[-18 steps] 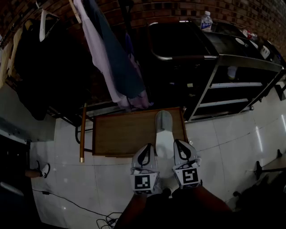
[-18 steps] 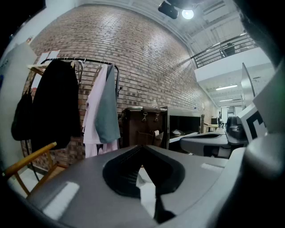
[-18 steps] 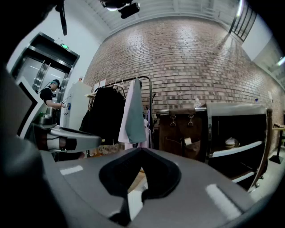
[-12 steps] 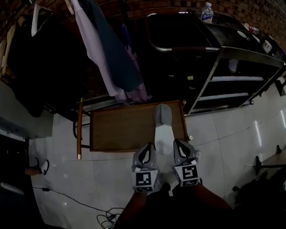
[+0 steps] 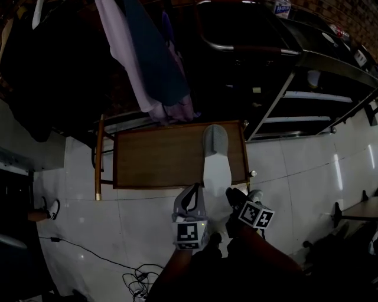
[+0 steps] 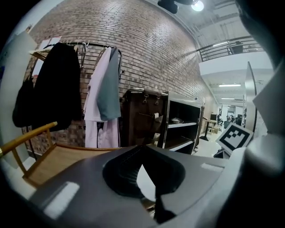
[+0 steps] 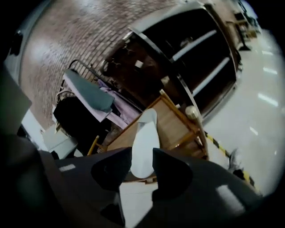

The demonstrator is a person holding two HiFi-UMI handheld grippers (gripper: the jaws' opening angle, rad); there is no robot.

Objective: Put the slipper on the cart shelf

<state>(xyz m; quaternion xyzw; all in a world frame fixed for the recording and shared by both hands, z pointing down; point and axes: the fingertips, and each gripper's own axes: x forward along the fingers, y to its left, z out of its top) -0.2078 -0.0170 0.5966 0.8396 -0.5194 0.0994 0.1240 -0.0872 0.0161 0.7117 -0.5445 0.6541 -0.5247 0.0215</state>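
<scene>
A white slipper [image 5: 217, 168] with a grey toe lies lengthwise on the low wooden table [image 5: 159, 159], its heel at the near edge. Both grippers hover just short of that edge. My right gripper [image 5: 231, 196] stands open at the heel's right side, tilted. In the right gripper view the slipper [image 7: 144, 142] shows through the gap of the right gripper [image 7: 142, 155] without touching the pads. My left gripper [image 5: 192, 197] is left of the heel; in its own view the left gripper [image 6: 141, 149] has its tips together with nothing held. The black cart [image 5: 319, 76] with its shelves stands back right.
Garments [image 5: 153, 65] hang on a rack behind the table, against a brick wall. A water bottle [image 5: 282, 7] stands on the cart top. Cables [image 5: 136, 283] lie on the tiled floor at front left. A person's shoe [image 5: 50, 209] shows at far left.
The right gripper has turned, its marker cube tilting and swinging out to the right. The left gripper has hardly moved. The slipper still lies on the table.
</scene>
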